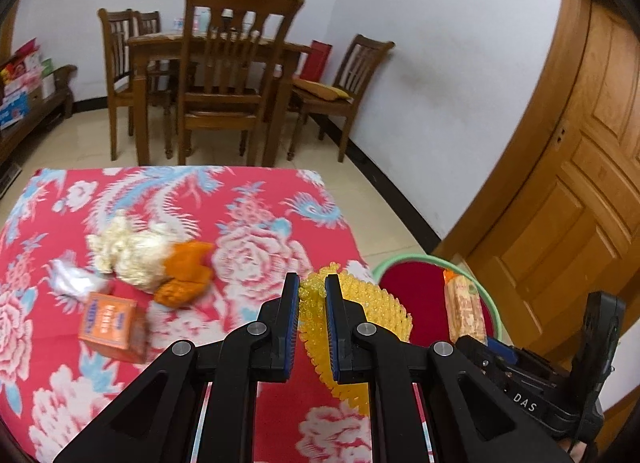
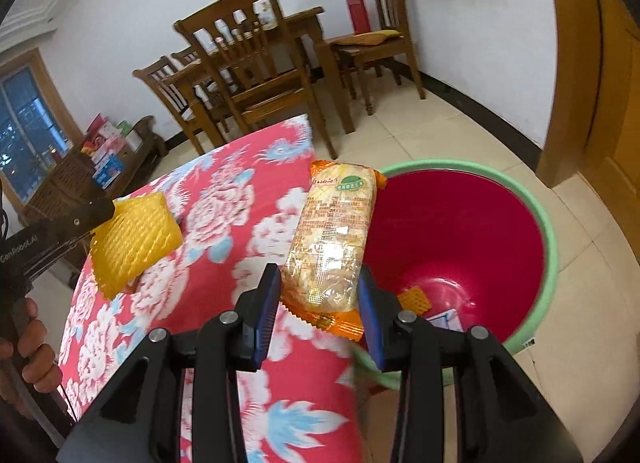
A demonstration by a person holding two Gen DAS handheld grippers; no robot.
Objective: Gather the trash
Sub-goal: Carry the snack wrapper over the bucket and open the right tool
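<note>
My left gripper [image 1: 311, 283] is shut on a yellow foam net [image 1: 372, 309], held above the right edge of the red floral tablecloth [image 1: 256, 215]; the same yellow net [image 2: 136, 241] shows in the right wrist view. My right gripper [image 2: 318, 283] is shut on an orange snack packet [image 2: 334, 239], held over the table edge beside the red bin with a green rim [image 2: 460, 231]. In the left wrist view the snack packet [image 1: 464, 309] hangs over the bin [image 1: 420, 303]. On the cloth lie a white crumpled wad [image 1: 128, 251], an orange peel [image 1: 186, 275], an orange box [image 1: 110, 323] and a clear wrapper [image 1: 78, 281].
Inside the bin lie an orange scrap [image 2: 416, 299] and a white-blue paper [image 2: 444, 321]. A wooden dining table and chairs [image 1: 216, 79] stand behind. A wooden door [image 1: 580, 203] is on the right. A hand [image 2: 32, 347] grips the left handle.
</note>
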